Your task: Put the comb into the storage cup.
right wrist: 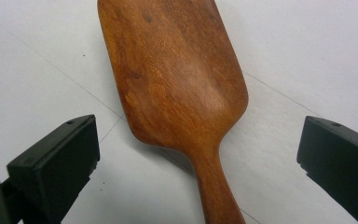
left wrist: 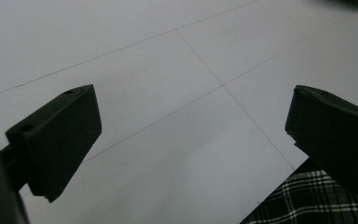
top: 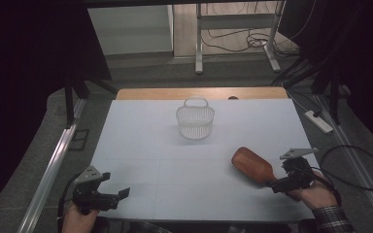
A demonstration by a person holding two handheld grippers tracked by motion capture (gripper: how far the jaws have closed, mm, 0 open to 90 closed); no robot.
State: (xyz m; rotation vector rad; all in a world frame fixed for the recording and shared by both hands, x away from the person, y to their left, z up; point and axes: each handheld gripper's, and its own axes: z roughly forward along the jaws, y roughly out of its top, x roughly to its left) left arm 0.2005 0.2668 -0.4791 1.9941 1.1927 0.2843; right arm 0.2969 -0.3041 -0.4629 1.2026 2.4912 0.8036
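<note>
A brown wooden scoop (top: 251, 165) lies flat on the white table (top: 145, 145) at the right, its handle pointing toward the person. My right gripper (top: 274, 184) sits at the handle end. In the right gripper view the scoop (right wrist: 177, 84) runs up the middle, and its thin handle lies between the jaws of the right gripper (right wrist: 198, 140), which stand wide open and touch nothing. A white mesh basket (top: 195, 121) with a loop handle stands upright at the table's far middle. My left gripper (top: 116, 187) rests at the near left corner, open over bare table (left wrist: 191, 116).
A strip of wooden tabletop (top: 199, 93) shows beyond the white sheet. A white power strip (top: 318, 121) and cables lie on the floor at the right. Metal rails (top: 53, 165) flank the table. A plaid sleeve (left wrist: 307, 200) is at the table's near edge.
</note>
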